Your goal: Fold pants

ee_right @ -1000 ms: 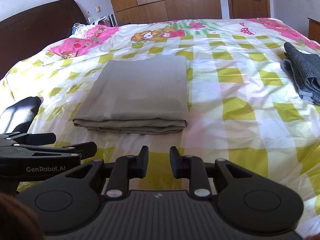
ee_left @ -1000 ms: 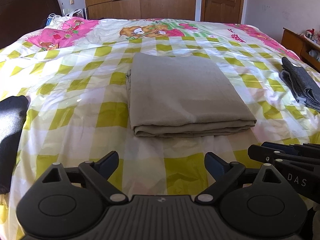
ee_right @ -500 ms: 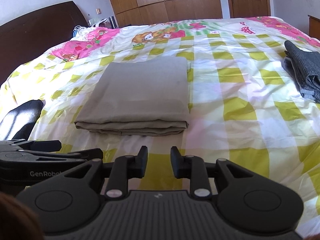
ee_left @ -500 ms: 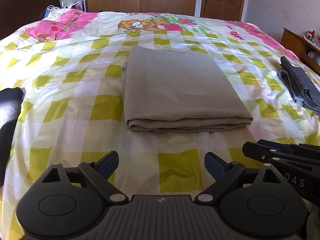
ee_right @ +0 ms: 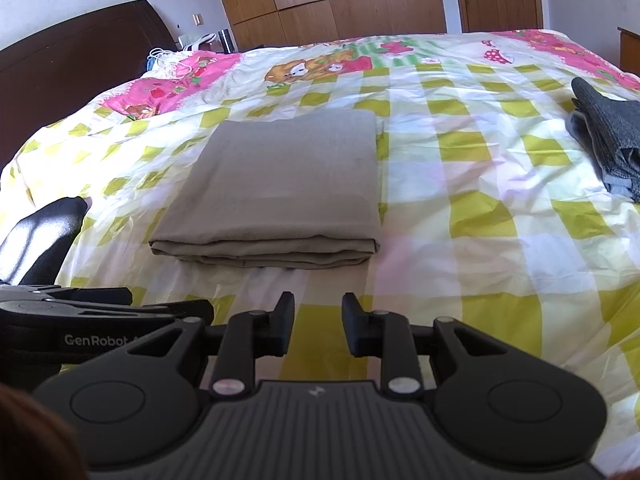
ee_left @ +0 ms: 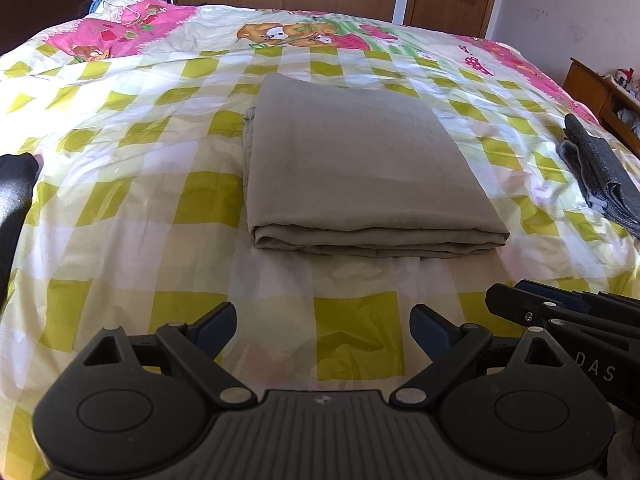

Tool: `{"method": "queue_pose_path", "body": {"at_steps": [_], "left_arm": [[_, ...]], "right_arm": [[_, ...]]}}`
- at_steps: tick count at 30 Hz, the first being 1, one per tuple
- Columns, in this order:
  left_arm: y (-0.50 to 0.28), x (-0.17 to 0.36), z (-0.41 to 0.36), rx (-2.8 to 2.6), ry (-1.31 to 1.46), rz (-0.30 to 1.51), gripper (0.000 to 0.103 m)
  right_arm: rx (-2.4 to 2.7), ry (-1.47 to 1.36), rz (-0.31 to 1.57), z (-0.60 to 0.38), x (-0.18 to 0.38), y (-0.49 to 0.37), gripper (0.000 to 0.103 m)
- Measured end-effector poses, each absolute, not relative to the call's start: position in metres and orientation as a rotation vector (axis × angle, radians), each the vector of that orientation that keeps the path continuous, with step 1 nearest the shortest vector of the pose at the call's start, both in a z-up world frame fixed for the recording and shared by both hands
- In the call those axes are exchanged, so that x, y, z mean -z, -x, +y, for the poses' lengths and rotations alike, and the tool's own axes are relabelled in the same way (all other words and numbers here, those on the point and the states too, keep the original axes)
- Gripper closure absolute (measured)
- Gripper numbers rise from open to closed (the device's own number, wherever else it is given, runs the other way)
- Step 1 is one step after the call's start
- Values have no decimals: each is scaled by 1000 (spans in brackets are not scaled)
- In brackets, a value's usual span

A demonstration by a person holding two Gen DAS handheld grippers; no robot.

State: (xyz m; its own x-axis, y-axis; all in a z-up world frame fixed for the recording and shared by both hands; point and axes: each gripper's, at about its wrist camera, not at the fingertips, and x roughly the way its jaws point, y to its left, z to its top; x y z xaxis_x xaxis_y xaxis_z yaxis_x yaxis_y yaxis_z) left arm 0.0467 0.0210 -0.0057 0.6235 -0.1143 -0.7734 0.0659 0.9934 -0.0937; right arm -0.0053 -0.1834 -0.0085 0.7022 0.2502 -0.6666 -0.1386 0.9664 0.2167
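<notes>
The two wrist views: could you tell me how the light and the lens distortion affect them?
Left wrist view: sunlight washes out the bedspread at left; the fisheye bows the bed's far edge. Right wrist view: glare whitens the cloth beside the khaki pants; the wardrobe curves; corners are vignetted.

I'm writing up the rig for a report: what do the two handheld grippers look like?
Both are matte black plastic. The left gripper has dark blue finger pads, round pivot discs and a ribbed body; its side reads "GenRobot". The right gripper looks the same, with "DAS" on its side.
</notes>
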Motion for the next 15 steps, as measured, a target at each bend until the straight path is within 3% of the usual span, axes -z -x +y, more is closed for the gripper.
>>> {"method": "queue_pose_path", "body": {"at_steps": [15], "left_arm": [[-49,10,13,70,-6,903,0]], "right_arm": [[-199,-84,789,-175,8,3,71]]}}
